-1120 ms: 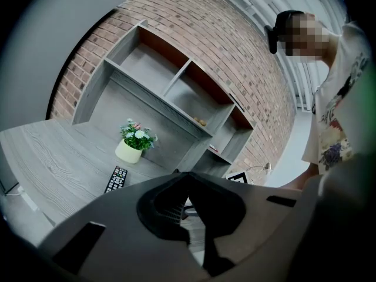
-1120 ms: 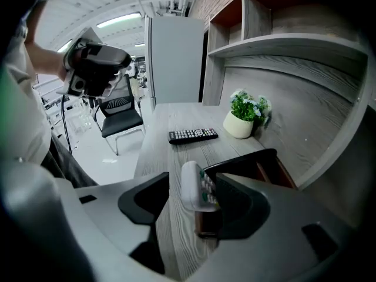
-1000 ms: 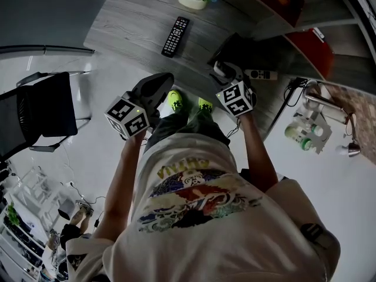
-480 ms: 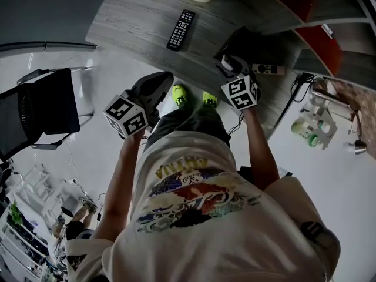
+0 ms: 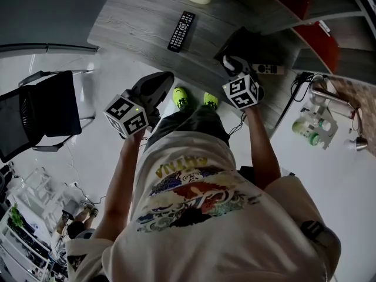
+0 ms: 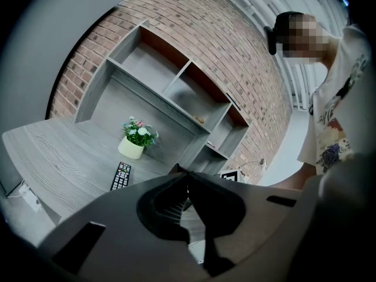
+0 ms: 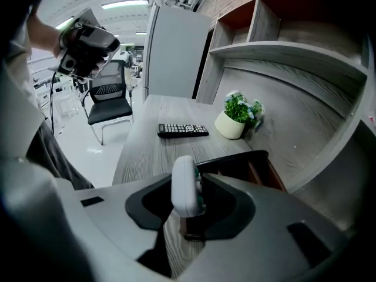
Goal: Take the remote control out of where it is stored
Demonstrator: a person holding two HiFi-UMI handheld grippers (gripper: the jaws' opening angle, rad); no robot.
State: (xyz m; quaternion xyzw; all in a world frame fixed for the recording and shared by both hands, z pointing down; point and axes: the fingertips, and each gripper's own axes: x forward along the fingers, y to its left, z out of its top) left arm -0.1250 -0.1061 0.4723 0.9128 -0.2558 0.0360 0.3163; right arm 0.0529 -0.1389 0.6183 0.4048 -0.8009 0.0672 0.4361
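Right hand-held gripper (image 5: 235, 64), jaws newly narrowed, apparently clamped on the white remote control (image 7: 185, 187); left hand-held gripper (image 6: 188, 175) clenched.

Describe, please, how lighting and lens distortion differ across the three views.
Head view: dim and underexposed, with fisheye bowing the desk edge. Left gripper view: dark vignetted corners, brick wall curved. Right gripper view: brightest, ceiling light glaring, shelves bent.

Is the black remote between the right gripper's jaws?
No, the black remote lies on the desk; the jaws hold a white remote.
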